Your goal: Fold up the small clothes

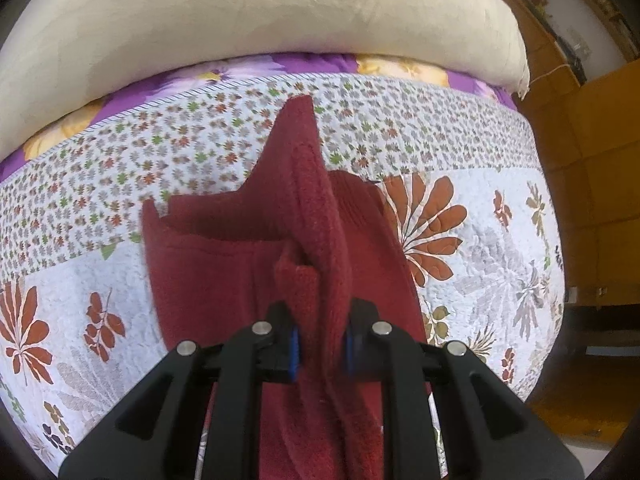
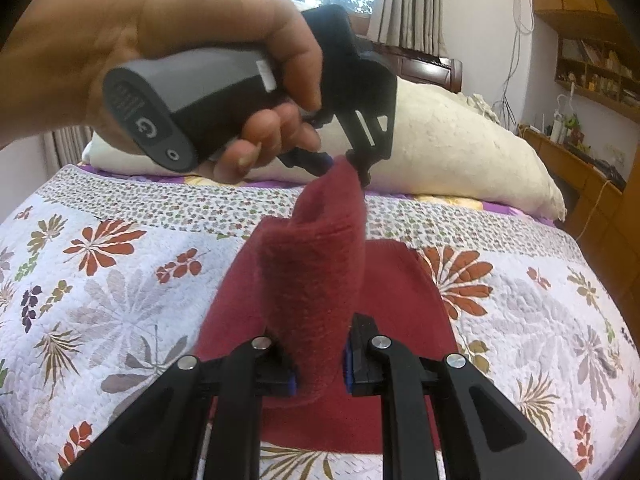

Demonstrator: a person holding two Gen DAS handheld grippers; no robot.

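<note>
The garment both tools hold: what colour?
Dark red garment, plain, no pattern; clearest in the right wrist view.

R tool [image 2: 320,364] is clamped on a raised fold of the dark red fleece garment [image 2: 316,280], w/ the rest of it lying flat on the floral quilt [image 2: 120,300] of the bed. Far end of the fold is pinched by the L tool [image 2: 352,164] — held in a hand [image 2: 168,60] above the bed. Cream pillow [image 2: 460,152] lies behind, by the headboard.
</note>
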